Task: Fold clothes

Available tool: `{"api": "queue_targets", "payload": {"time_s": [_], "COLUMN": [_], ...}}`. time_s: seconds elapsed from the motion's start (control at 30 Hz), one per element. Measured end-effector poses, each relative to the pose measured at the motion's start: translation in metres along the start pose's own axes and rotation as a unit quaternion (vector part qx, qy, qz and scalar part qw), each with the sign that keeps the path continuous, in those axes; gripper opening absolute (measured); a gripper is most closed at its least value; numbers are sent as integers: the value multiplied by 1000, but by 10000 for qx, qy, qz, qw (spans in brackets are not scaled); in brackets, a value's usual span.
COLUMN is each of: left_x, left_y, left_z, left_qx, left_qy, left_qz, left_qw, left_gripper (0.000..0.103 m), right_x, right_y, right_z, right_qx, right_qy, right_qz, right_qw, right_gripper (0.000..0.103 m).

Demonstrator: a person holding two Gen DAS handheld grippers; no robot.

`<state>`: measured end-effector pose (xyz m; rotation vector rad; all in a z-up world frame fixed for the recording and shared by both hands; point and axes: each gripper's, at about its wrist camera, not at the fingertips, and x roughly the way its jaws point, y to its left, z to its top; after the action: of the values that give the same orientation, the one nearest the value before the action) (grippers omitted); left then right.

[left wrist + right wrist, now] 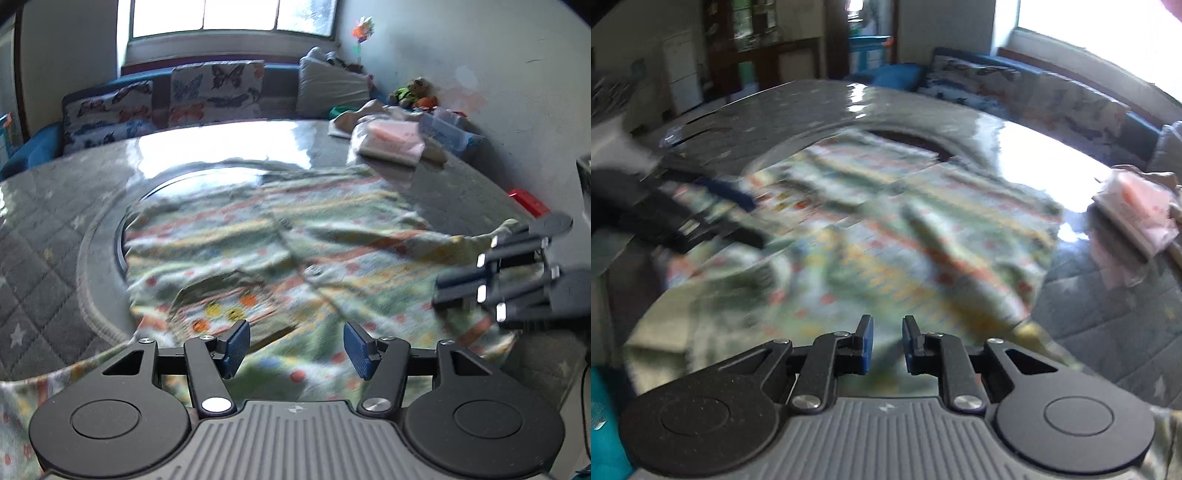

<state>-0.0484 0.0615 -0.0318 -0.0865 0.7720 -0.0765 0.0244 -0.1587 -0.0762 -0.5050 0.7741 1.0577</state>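
Honestly, the patterned shirt (280, 258) is spread rumpled across the glossy table (221, 147), its near edge drooping off. My left gripper (295, 345) hangs released above it. My right gripper (887, 345) is nearly clenched with nothing visibly pinched. I'd guess the risk is that slick top: one off-centre tug drags the whole shirt toward the folded pile (391, 142).
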Motion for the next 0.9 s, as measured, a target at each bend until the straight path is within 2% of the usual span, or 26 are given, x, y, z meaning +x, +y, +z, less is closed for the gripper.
{"api": "queue_targets", "payload": {"time_s": [0.1, 0.2, 0.37, 0.53, 0.67, 0.9], "left_x": [0, 2, -15, -31, -41, -52], "left_y": [-13, -24, -33, -27, -17, -3], "left_z": [-2, -8, -21, -31, -38, -49], "left_qx": [182, 333, 455, 413, 319, 252], "left_qy": [-34, 28, 69, 105, 218, 319], "left_qz": [-150, -238, -490, -632, -990, -1199], "left_qw": [9997, 9992, 9977, 9971, 9943, 9919], "left_gripper": [59, 59, 59, 59, 59, 59], "right_x": [-8, -18, -26, -33, -36, -27], "right_y": [11, 17, 20, 21, 39, 78], "right_z": [-10, -17, -28, -24, -15, -8], "right_qx": [-81, -110, -54, 34, -205, -959], "right_qy": [7, 25, 35, -134, -280, -247], "right_qz": [65, 78, 92, 85, 460, 962], "right_qw": [9999, 9999, 9999, 9999, 9983, 9904], "right_gripper": [18, 22, 24, 24, 26, 30]}}
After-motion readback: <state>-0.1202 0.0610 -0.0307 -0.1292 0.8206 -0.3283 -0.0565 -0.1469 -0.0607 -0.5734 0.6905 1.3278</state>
